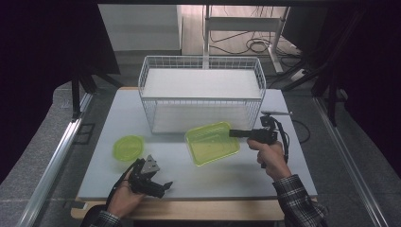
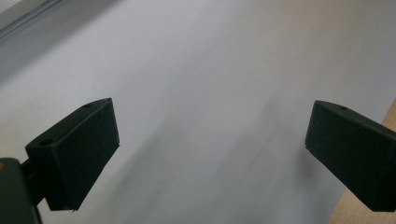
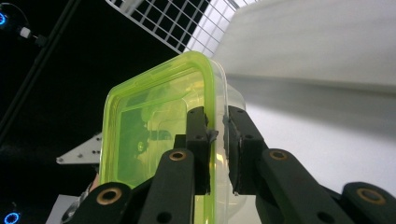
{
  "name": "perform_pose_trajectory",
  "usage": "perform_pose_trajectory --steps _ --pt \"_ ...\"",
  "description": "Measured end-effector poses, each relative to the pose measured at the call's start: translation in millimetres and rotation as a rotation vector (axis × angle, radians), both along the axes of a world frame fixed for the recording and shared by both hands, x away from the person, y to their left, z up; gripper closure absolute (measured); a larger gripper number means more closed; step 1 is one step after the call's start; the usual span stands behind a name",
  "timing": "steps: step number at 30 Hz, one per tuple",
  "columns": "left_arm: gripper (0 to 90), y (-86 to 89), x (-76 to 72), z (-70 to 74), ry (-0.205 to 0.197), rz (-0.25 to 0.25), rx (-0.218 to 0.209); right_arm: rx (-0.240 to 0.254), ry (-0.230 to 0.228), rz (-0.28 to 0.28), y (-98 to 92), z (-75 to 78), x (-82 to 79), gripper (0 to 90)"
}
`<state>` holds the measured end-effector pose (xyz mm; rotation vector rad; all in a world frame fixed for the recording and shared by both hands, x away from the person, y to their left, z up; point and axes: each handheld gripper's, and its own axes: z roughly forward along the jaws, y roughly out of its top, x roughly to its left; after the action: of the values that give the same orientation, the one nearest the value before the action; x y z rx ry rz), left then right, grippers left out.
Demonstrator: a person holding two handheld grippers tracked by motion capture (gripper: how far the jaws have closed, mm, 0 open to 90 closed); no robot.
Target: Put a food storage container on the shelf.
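Table [image 1: 108, 177]: pale grey top, wooden front edge, centre frame.
Wire basket [image 1: 201, 92]: stood at upper centre.
Round green lid [image 1: 128, 147]: lay left of centre.

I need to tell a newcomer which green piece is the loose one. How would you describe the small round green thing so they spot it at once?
Start at the white wire basket at the table's back. In front of its left corner lies the round green lid, flat and untouched, near the left gripper. Unlike the rectangular green container the right gripper clamps, it is circular.
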<state>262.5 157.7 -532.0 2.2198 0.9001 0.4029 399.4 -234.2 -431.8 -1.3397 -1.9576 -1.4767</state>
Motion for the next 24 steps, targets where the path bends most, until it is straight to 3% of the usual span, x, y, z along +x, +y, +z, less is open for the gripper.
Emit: perform_pose_trajectory --steps 24 --pt "2.5 -0.7 -0.1 0.2 -0.016 0.001 0.016 0.028 -0.071 -0.03 6.2 72.2 19.0 80.2"
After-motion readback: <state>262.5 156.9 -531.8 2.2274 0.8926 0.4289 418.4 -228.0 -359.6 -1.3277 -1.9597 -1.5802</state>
